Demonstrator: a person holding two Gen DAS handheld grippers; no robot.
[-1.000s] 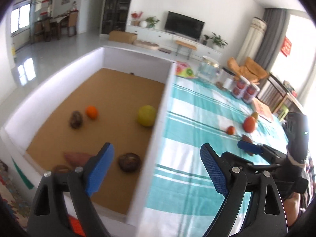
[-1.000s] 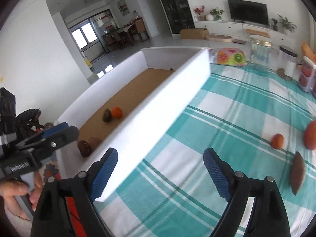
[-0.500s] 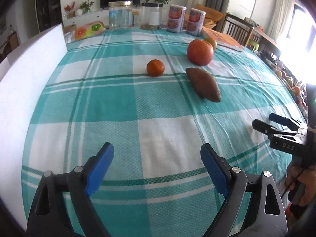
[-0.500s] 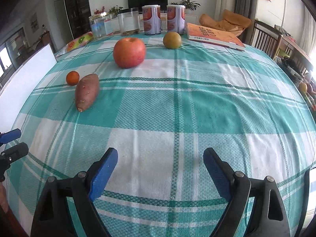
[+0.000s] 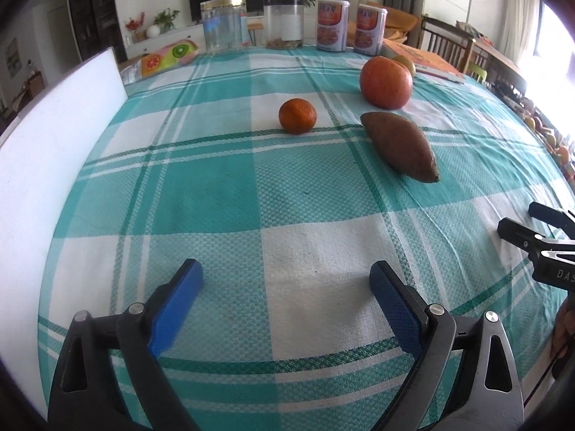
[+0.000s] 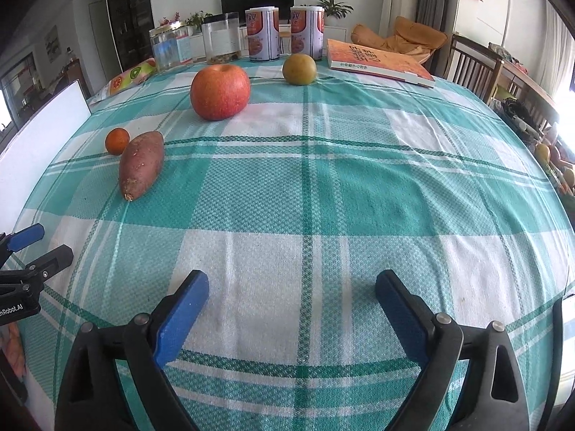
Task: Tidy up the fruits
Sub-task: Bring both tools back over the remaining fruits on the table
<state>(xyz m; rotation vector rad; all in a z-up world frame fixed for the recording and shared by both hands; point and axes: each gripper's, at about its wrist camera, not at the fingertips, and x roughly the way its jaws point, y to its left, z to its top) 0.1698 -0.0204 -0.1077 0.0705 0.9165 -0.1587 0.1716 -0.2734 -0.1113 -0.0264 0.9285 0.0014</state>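
Both jaws wide open, empty – left gripper (image 5: 285, 287), right gripper (image 6: 291, 296). Pear (image 6: 299, 69) fully seen only from right; apple (image 6: 220, 92), mandarin (image 5: 297, 115), sweet potato (image 5: 399, 145) ahead on tablecloth (image 5: 215, 197) – white box wall (image 5: 46, 165) along left edge.

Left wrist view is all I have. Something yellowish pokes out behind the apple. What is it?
Observer: A round yellow-green fruit, pear-like. It stands clear of the apple, not touching it.
Operator: Anything near it?
Observer: An orange-covered book lies just to its right, with a gap between them.
Operator: Right gripper state?
Observer: The right gripper has its jaws wide open over bare tablecloth, holding nothing.
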